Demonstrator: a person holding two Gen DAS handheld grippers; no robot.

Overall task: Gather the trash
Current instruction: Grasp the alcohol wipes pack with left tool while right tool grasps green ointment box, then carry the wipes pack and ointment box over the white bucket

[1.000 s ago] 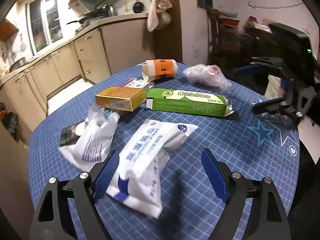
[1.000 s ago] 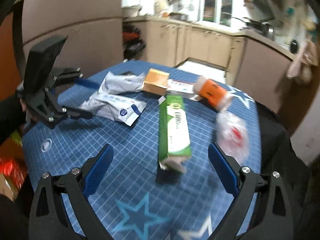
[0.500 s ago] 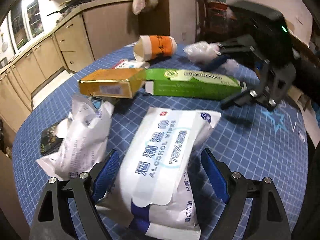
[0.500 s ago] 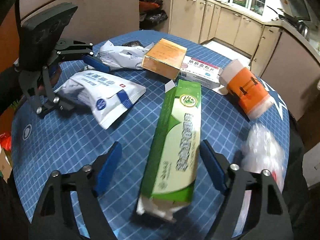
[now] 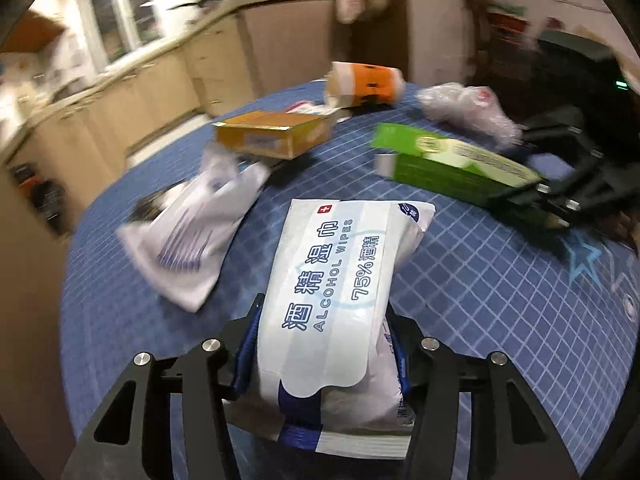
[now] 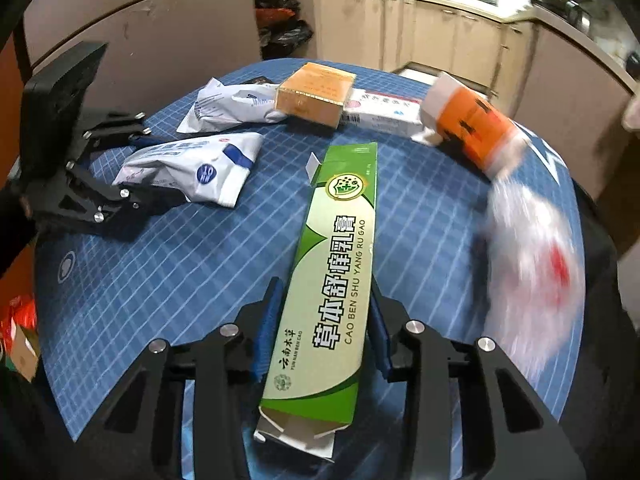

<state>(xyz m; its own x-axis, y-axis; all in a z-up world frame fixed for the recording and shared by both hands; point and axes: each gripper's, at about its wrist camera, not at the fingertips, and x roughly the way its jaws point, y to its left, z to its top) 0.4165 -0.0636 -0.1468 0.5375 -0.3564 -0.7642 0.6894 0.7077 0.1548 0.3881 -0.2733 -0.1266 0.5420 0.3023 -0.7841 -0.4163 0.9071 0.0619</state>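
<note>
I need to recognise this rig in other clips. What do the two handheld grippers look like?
Both match: the left gripper and right gripper have black angular linkage arms with silver round bolts and blue pads lining the fingers. The right gripper's black body carries a small green light.

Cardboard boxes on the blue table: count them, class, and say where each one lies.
3. The green box lies between the right gripper's jaws; the yellow box sits at the far side; the white box lies flat behind it, partly hidden.
</note>
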